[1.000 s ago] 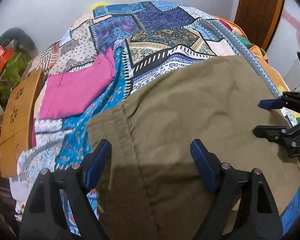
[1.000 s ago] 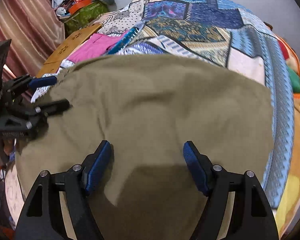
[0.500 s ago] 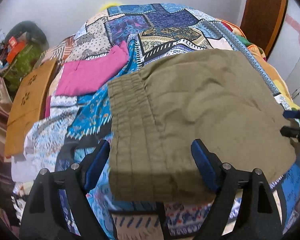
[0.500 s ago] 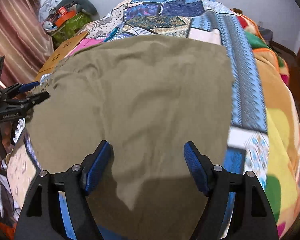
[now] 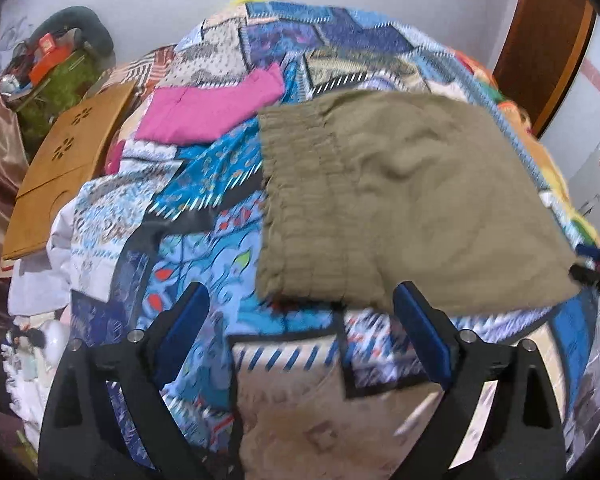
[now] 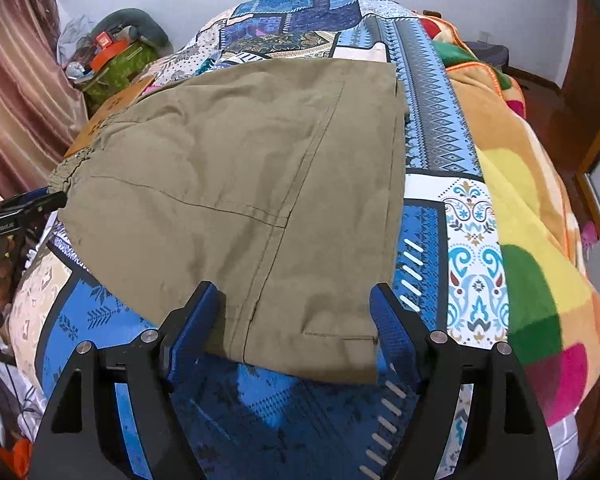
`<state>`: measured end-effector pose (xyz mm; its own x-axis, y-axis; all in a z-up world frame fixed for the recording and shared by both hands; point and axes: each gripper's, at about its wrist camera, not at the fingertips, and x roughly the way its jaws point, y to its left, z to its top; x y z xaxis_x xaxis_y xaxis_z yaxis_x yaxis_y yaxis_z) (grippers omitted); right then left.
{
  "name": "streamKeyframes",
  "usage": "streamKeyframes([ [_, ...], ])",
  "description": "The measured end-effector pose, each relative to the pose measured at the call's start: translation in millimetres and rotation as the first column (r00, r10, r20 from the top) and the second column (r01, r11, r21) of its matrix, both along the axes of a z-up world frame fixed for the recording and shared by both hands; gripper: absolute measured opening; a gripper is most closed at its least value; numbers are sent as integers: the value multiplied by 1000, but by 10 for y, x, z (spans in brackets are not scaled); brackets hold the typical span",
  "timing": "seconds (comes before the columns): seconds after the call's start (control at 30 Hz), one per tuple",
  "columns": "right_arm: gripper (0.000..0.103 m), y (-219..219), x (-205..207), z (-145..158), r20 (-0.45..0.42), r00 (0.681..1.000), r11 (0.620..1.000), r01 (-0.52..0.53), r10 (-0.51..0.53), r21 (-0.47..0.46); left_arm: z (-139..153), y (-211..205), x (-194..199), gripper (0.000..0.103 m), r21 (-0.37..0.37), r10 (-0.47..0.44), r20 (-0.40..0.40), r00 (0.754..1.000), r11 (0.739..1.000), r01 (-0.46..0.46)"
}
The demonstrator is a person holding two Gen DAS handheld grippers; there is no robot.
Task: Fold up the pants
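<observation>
One pair of olive pants [image 5: 400,208] folded on bed [image 5: 204,240], centre frame, beyond left gripper [image 5: 300,332] fingers [image 5: 184,320] spread and widening over quilt, hem between right gripper [image 6: 296,328] parted fingers [image 6: 392,332], unpinched, one pink garment [image 5: 208,108] upper left

The left wrist view is smeared by motion, so the bedspread [image 5: 204,184] pattern near the camera runs to streaks. The right gripper [image 5: 598,270] shows there only as a blurred tip at the picture's edge. The pants [image 6: 236,168] hide the quilt beneath them, and the clutter [image 6: 108,56] in the corner is too small to tell.
</observation>
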<state>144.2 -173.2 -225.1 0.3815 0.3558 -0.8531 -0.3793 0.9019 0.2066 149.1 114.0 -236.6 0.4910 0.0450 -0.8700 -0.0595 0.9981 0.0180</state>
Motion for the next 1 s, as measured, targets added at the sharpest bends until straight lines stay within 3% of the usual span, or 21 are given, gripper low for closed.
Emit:
streamKeyframes([
  [0.07,75,20,-9,45,12,1000,1000,-12,13,-26,-23,24,-44,94,25,8,-26,1000,1000,-8],
  [0.13,75,49,-13,100,26,999,999,-25,26,-32,-19,101,-102,94,4,35,-46,998,999,-35],
  [0.3,75,293,38,377,104,992,997,-77,76,3,121,199,-209,94,-151,85,-12,996,985,-86],
  [0.4,75,530,78,513,163,980,993,-118,114,12,163,166,-183,94,-259,81,-9,997,963,-80],
  [0.57,75,993,197,561,223,958,982,-189,179,21,38,56,-48,94,-378,42,-55,998,924,-60],
  [0.63,75,1117,243,477,213,958,979,-201,193,18,-75,45,27,94,-424,36,-91,995,903,-71],
  [0.73,75,1244,307,281,154,968,978,-207,200,34,-112,46,102,96,-441,49,-77,996,894,-78],
  [0.83,76,1311,297,53,79,974,976,-215,212,34,-150,123,225,100,-513,50,-77,996,854,-82],
  [0.93,76,1299,260,48,92,968,971,-237,234,19,-177,228,359,100,-574,81,-86,993,811,-116],
  [1.0,77,1280,256,53,88,965,968,-249,247,20,-187,267,436,100,-584,102,-82,991,801,-131],
])
